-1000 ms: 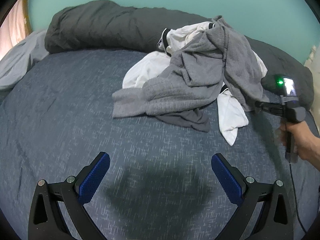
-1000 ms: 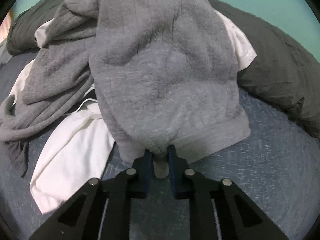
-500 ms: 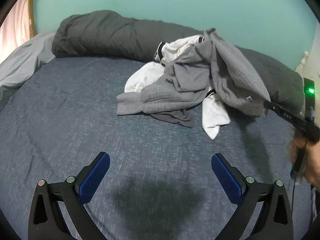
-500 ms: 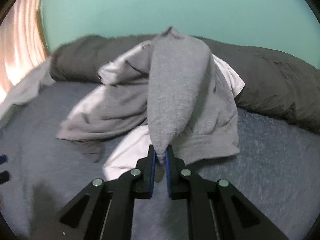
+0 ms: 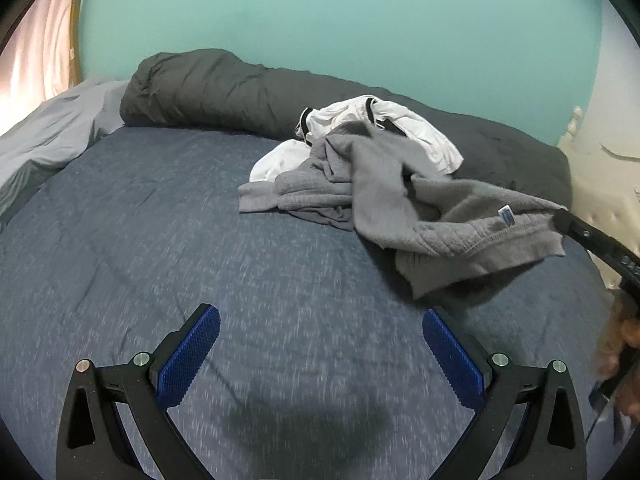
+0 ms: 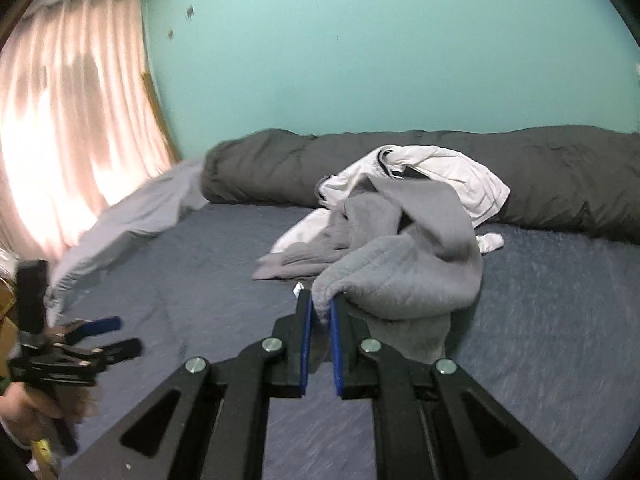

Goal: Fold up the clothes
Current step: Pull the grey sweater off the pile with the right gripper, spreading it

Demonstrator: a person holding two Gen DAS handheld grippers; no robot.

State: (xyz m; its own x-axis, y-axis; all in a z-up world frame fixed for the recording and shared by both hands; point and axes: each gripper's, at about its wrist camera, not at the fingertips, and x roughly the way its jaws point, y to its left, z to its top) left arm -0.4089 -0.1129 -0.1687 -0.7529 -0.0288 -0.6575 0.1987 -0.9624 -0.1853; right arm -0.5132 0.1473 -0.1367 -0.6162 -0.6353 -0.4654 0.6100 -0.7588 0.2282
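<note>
Now, change: my right fingers have dragged the grey sweater off the pile, frame right.
Right: pinching its hem.
Left fingers: spread, empty.
Meaning: separated, unfolded.

We find the left gripper with jaws spread wide, blue pads facing each other, nothing between them; it hangs low and level. We find the right gripper with jaws drawn close, pads pinching a fold of grey cloth. A hand grips the left handle; the right hand shows blurred at the frame edge.
</note>
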